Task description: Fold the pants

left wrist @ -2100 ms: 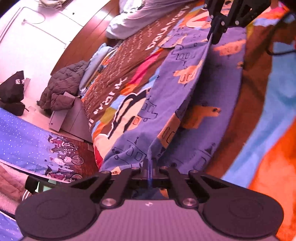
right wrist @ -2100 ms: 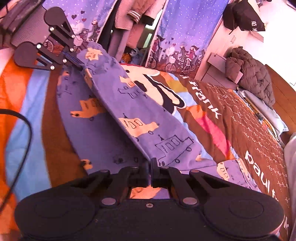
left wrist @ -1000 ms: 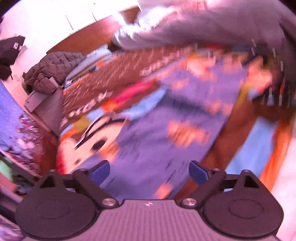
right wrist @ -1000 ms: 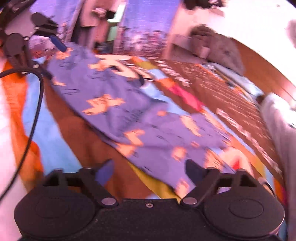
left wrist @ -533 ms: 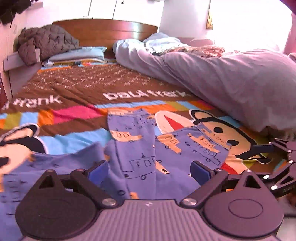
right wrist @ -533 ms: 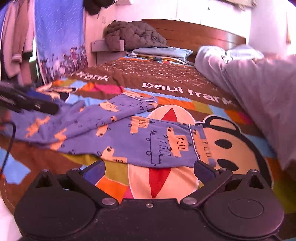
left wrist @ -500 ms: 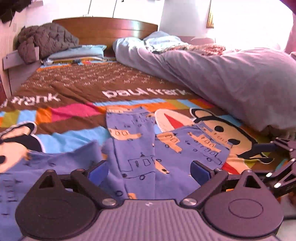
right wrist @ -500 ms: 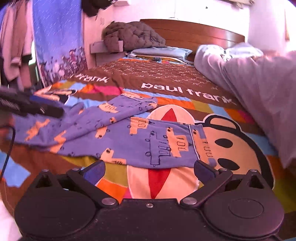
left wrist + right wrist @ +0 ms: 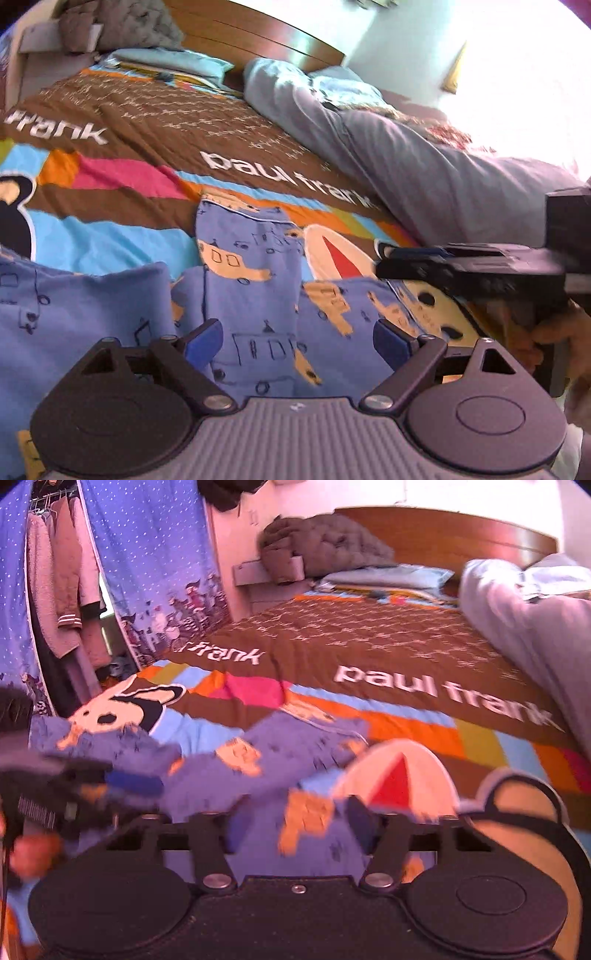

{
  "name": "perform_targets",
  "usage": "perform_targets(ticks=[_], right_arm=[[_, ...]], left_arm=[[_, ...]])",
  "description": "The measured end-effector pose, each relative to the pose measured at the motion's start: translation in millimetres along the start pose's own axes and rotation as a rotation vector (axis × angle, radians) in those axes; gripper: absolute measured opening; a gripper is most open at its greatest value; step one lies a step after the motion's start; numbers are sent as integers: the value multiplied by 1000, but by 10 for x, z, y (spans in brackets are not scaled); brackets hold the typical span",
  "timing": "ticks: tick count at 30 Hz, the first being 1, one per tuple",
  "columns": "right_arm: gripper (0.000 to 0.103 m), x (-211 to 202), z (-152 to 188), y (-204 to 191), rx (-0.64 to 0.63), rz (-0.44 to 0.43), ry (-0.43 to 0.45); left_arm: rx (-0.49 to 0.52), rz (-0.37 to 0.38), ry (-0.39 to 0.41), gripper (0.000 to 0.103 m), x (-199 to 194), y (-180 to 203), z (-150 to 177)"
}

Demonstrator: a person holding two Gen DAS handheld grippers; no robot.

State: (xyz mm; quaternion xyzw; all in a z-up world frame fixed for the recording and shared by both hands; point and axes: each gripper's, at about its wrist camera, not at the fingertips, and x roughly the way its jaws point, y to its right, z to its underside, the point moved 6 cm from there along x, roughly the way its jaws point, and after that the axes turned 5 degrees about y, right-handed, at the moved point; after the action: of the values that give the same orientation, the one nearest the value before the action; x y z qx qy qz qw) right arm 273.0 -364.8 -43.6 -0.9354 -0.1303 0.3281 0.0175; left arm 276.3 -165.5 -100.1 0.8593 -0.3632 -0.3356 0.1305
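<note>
On the brown cartoon-print bedspread lie the blue pants with orange vehicle prints, just beside a rumpled grey duvet. Left gripper hangs over the pants, jaws wide but closing. Right gripper is closing too, fabric between its blurry fingers, no pinch yet.

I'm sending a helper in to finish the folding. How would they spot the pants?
Look at the bed with the brown "paul frank" cover. Near its foot, on the bright stripes, lie the pants: blue-violet cloth printed with orange vehicles and line doodles, unlike the plain grey duvet alongside.
</note>
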Motion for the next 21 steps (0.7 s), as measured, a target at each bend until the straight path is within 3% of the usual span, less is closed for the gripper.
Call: perform_targets(ticks=[2, 10, 15, 21], right_arm=[[34, 184, -136, -25, -3, -12, -32], [30, 887, -517, -223, 10, -58, -132], [31, 1487, -698, -402, 61, 23, -247], [39, 1973, -784, -410, 151, 135, -363]], left_arm=[[-53, 5, 6, 92, 48, -80, 11], [-206, 15, 5, 91, 47, -366, 47], [-188, -20, 5, 90, 88, -346, 64], [-233, -46, 8, 74, 76, -439, 48]])
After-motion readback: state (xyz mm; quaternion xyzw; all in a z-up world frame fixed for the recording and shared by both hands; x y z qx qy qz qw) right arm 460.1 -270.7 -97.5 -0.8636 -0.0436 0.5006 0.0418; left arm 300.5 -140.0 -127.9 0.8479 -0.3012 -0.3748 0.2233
